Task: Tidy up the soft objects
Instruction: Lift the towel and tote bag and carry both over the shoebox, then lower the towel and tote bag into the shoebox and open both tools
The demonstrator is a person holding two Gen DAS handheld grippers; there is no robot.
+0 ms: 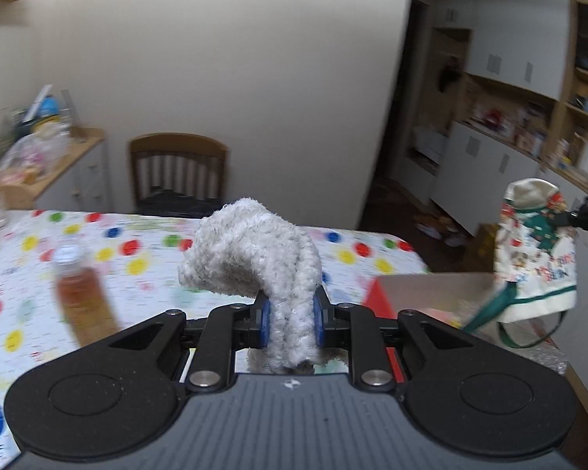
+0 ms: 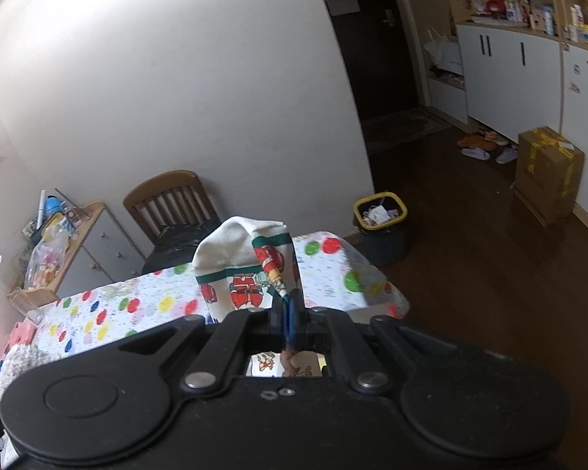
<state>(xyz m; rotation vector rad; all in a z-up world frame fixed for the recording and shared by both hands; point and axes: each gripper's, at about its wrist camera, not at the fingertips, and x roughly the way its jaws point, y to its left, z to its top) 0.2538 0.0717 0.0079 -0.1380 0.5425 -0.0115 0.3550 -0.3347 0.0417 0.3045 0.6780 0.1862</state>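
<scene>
My left gripper (image 1: 293, 321) is shut on a fluffy grey-white towel (image 1: 254, 250), which bulges up over the blue pads and hangs down between them, held above the table. My right gripper (image 2: 289, 313) is shut on a white printed cloth (image 2: 247, 270) with green trim and red figures, lifted above the table. That printed cloth also shows in the left wrist view (image 1: 537, 250), hanging at the right with its green strap trailing. The fluffy towel shows at the lower left of the right wrist view (image 2: 17, 360).
The table has a polka-dot cover (image 1: 137, 250). A bottle of amber liquid (image 1: 80, 290) stands at its left. A red-sided cardboard box (image 1: 423, 293) sits at the right. A wooden chair (image 1: 178, 172) stands behind the table, a cluttered cabinet (image 1: 58, 156) to the left, a bin (image 2: 380, 227) on the floor.
</scene>
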